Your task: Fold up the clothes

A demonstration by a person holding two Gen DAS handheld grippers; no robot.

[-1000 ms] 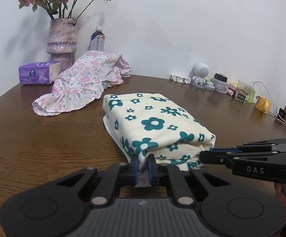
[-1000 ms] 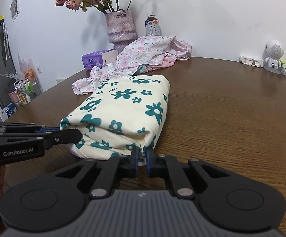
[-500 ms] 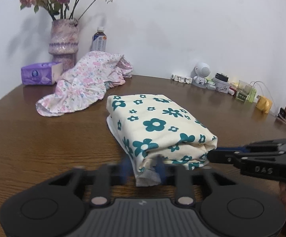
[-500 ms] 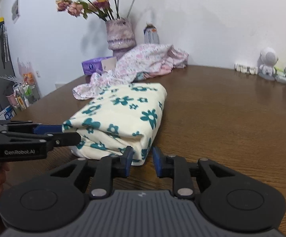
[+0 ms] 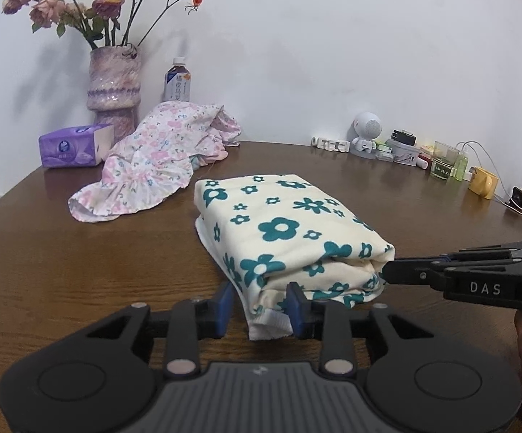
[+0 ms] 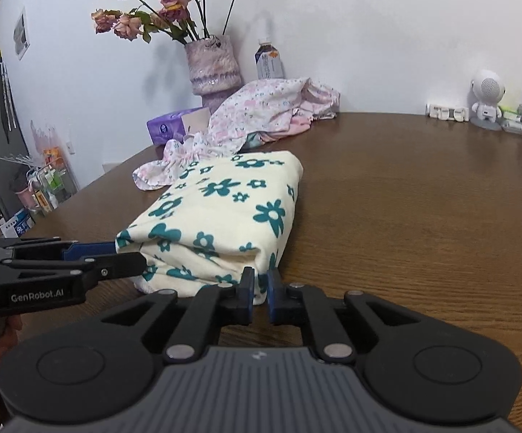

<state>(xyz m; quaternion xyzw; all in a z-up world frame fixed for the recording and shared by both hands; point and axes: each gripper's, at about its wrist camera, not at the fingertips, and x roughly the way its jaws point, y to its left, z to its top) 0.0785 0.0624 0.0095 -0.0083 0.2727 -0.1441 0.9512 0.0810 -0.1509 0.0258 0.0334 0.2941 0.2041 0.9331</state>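
A folded cream cloth with teal flowers (image 5: 286, 231) lies on the brown table (image 5: 80, 270); it also shows in the right wrist view (image 6: 224, 216). My left gripper (image 5: 261, 305) is open, its blue pads either side of the cloth's near left corner. My right gripper (image 6: 259, 294) stands at the near right corner with its pads slightly apart, the cloth edge between them; I cannot tell if they pinch it. Each gripper shows side-on in the other's view, the right one (image 5: 477, 274) and the left one (image 6: 62, 267).
A crumpled pink floral garment (image 5: 156, 158) lies behind the folded cloth. A vase of dried roses (image 5: 114, 86), a bottle (image 5: 178, 83) and a purple tissue pack (image 5: 73, 146) stand at the back left. A toy robot (image 5: 365, 135) and small items line the back right.
Both grippers were shut on the cloth's near edge a second ago. The left one has opened wide and let go; the right one has opened a little. The cloth rests on the table.
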